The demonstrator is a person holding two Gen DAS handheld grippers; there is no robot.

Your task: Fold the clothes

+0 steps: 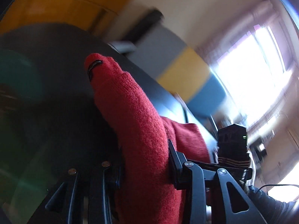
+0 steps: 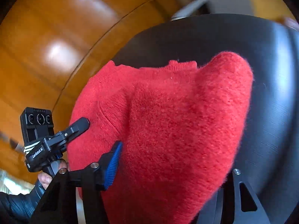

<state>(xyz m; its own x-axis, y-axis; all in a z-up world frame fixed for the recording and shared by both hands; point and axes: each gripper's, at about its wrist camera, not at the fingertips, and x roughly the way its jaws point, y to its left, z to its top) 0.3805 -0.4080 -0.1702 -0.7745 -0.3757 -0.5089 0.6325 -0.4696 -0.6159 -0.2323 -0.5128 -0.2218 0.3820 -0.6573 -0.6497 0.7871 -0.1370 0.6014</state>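
Observation:
A red knitted sweater (image 1: 136,115) is held up over a dark table (image 1: 56,59). My left gripper (image 1: 145,168) is shut on a thick fold of it, which bulges forward between the jaws. A black neck label (image 1: 94,66) shows at the far tip of the fold. My right gripper (image 2: 172,169) is shut on another bunch of the sweater (image 2: 177,112), its blue-padded left finger (image 2: 112,166) pressed into the wool. The left gripper also shows in the right wrist view (image 2: 76,128), at the sweater's left edge. The right gripper's camera block shows in the left wrist view (image 1: 231,141).
The dark table (image 2: 261,56) lies beneath the sweater, with an orange wooden floor (image 2: 56,56) beyond it. A bright window (image 1: 252,71) and yellow, grey and blue panels (image 1: 186,71) fill the right of the left wrist view. The background is motion-blurred.

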